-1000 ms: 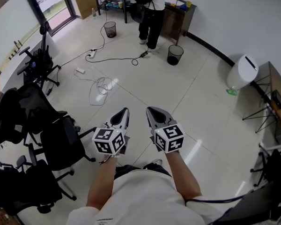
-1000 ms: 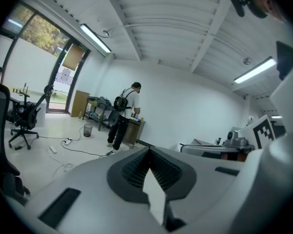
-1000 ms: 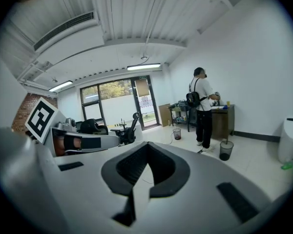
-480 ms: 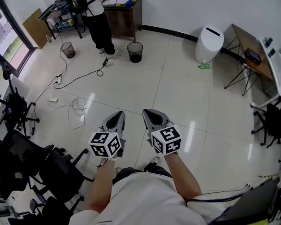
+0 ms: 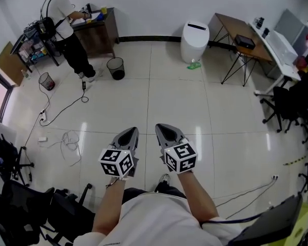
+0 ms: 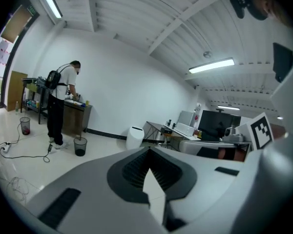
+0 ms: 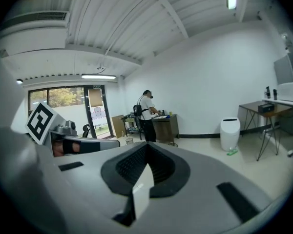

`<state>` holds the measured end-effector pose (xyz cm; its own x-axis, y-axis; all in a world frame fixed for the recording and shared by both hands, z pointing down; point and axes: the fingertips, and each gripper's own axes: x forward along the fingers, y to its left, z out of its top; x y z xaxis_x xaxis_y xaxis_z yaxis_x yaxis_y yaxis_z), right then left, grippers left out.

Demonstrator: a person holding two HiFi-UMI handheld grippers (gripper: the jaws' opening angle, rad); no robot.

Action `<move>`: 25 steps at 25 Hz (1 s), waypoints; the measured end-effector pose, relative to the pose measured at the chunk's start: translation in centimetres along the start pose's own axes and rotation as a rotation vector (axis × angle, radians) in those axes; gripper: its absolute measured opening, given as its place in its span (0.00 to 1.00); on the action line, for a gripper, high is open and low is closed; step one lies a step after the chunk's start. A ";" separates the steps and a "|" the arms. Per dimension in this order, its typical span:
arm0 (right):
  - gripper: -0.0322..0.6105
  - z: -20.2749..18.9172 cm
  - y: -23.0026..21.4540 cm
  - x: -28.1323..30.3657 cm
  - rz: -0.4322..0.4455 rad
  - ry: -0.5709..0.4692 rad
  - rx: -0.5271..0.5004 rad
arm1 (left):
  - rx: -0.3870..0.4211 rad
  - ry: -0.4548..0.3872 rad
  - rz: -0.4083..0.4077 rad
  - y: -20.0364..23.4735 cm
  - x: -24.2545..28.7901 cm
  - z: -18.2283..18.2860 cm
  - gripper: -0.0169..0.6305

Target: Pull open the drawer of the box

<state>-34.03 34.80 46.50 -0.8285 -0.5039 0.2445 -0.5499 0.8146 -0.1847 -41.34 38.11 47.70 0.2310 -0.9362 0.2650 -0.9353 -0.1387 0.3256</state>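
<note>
Left claw [image 5: 130, 132]: jaws together | right claw [image 5: 162, 129]: jaws together | both above floor [image 5: 205, 101]

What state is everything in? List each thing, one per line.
left gripper: shut, nothing between the jaws
right gripper: shut, nothing between the jaws
white bin: upright, lid down
black wastebasket: upright, open-topped
cable: lying loose on the floor
person: standing at the wooden cabinet
</note>
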 end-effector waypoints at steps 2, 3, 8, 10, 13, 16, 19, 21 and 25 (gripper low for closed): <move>0.03 -0.1 -0.9 -0.8 -0.040 -0.007 0.018 | 0.012 0.022 -0.044 -0.9 1.0 -0.2 0.03; 0.03 -0.2 -1.4 -1.2 -0.061 -0.009 0.028 | 0.019 0.032 -0.066 -1.5 1.5 -0.3 0.03; 0.03 -0.6 -3.7 -4.1 -0.171 -0.028 0.078 | 0.067 0.075 -0.186 -5.1 3.7 -0.2 0.03; 0.03 -0.7 -4.4 -5.1 -0.217 -0.040 0.096 | 0.083 0.091 -0.227 -6.1 4.2 -0.4 0.03; 0.03 -1.2 -5.3 -6.6 -0.275 -0.055 0.123 | 0.100 0.113 -0.279 -7.4 4.8 -0.8 0.03; 0.03 -1.7 -5.8 -8.3 -0.322 -0.073 0.151 | 0.109 0.136 -0.328 -8.7 5.3 -1.3 0.03; 0.03 -2.1 -6.6 -10.2 -0.372 -0.094 0.180 | 0.129 0.160 -0.374 -10.4 5.7 -1.9 0.03; 0.03 -2.4 -7.2 -11.3 -0.396 -0.109 0.203 | 0.143 0.173 -0.401 -11.7 6.0 -2.3 0.03; 0.03 -3.1 -8.3 -13.4 -0.439 -0.117 0.220 | 0.151 0.188 -0.448 -14.0 6.7 -2.9 0.03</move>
<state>-18.10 35.69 47.68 -0.5137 -0.8243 0.2380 -0.8479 0.4454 -0.2874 -25.93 34.70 47.59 0.6501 -0.7012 0.2927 -0.7580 -0.5717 0.3139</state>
